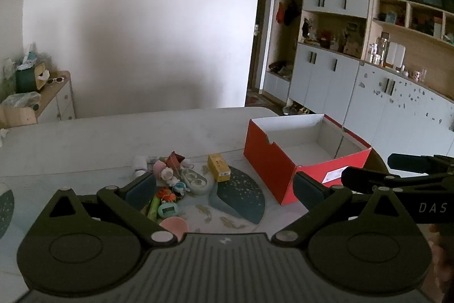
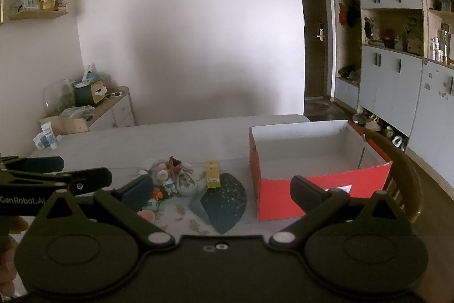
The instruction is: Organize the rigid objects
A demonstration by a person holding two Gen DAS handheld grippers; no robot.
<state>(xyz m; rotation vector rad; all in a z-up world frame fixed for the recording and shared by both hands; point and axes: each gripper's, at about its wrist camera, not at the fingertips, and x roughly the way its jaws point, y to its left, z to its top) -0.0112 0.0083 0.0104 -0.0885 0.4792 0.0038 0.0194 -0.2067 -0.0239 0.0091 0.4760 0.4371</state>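
Observation:
A pile of small toys lies on the white table, with a yellow box at its right edge. An open, empty red shoebox stands to the right. My left gripper is open and empty, held above the table in front of the pile. My right gripper is open and empty, at a similar height, and shows the pile, the yellow box and the red shoebox. Each gripper appears at the edge of the other's view.
A teal fan-shaped placemat lies under the yellow box. A wooden chair stands behind the shoebox on the right. A low cabinet with clutter is at the far left; grey wall cupboards line the right side.

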